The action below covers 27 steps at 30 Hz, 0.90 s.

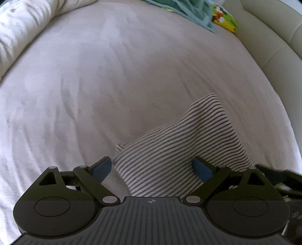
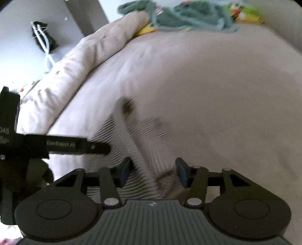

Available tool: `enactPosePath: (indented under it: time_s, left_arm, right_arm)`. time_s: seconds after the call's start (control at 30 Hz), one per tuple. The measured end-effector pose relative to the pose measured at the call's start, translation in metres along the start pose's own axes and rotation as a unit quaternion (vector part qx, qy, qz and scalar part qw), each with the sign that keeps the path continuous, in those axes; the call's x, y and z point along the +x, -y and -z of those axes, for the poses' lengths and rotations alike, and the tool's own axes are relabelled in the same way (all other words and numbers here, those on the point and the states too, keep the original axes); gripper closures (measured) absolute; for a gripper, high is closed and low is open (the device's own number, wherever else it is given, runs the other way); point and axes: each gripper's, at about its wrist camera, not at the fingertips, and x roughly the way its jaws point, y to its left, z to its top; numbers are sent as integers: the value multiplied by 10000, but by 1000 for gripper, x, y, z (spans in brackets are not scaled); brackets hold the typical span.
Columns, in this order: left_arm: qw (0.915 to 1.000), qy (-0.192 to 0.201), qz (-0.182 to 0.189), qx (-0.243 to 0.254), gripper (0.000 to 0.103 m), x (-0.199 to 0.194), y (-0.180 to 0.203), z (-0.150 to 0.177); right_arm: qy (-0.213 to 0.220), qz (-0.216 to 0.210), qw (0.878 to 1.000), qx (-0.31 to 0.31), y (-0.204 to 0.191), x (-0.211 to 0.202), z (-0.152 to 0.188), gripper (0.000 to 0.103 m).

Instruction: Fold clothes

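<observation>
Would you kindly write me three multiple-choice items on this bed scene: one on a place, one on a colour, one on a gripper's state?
1. Where does the teal cloth lie?
A. At the far end of the bed
B. Between the left gripper's fingers
C. On the floor

2. What pattern does the garment by the left gripper show?
A. Plain red
B. Dark and white stripes
C. Green dots

3. How does the left gripper stand?
A. Shut on the garment
B. Out of view
C. Open, with the garment between its fingers

Answers: 1 A, it lies at the far end in both views; 2 B, thin stripes cover it; 3 C, the blue pads stand wide apart.
</observation>
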Motion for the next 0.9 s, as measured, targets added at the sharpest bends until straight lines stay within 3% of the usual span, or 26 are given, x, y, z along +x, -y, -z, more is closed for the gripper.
enactPosePath:
  time_s: [0.07, 0.13, 0.27, 0.3, 0.4, 0.57, 0.63, 0.73, 0.8, 0.87, 0.9]
  left_arm:
    - [10000, -19, 17, -67, 5, 2, 0, 0]
    - [9999, -39, 34, -134, 4, 4, -1, -1]
    - [9997, -101, 102, -203, 4, 10, -2, -9]
    - [9997, -106, 106, -198, 4, 10, -2, -9]
    - [9994, -147, 149, -271, 4, 11, -6, -10]
    - [9982, -201, 309, -477, 5, 2, -17, -11]
    - [9981, -106, 344, -502, 5, -4, -16, -11]
    - [9978, 38, 395, -540, 5, -14, -16, -11]
    - [9974, 134, 429, -565, 5, -20, -16, -11]
    - [9970, 226, 461, -588, 5, -26, -15, -11]
    - [9976, 155, 402, -539, 5, -21, -12, -9]
  right_arm:
    - [89, 234, 9997, -21, 9, -14, -2, 34]
    - [161, 368, 9992, -63, 14, -26, -6, 30]
    - [287, 43, 9986, -448, -4, -54, -5, 27]
    - [309, -112, 9975, -624, -13, -62, -1, 21]
    - [249, -248, 9866, -1591, -45, -70, 18, 14]
    - [10, 682, 9678, -2422, -56, -47, 59, 13]
    - [375, 1129, 9610, -2496, -60, -34, 57, 13]
    - [1161, 1469, 9597, -2097, -66, -39, 33, 13]
    - [1679, 1786, 9506, -1907, -64, -56, 22, 12]
    - [1794, 2205, 9403, -1869, -55, -60, 24, 11]
    - [1585, 2336, 9414, -1846, -47, -54, 25, 9]
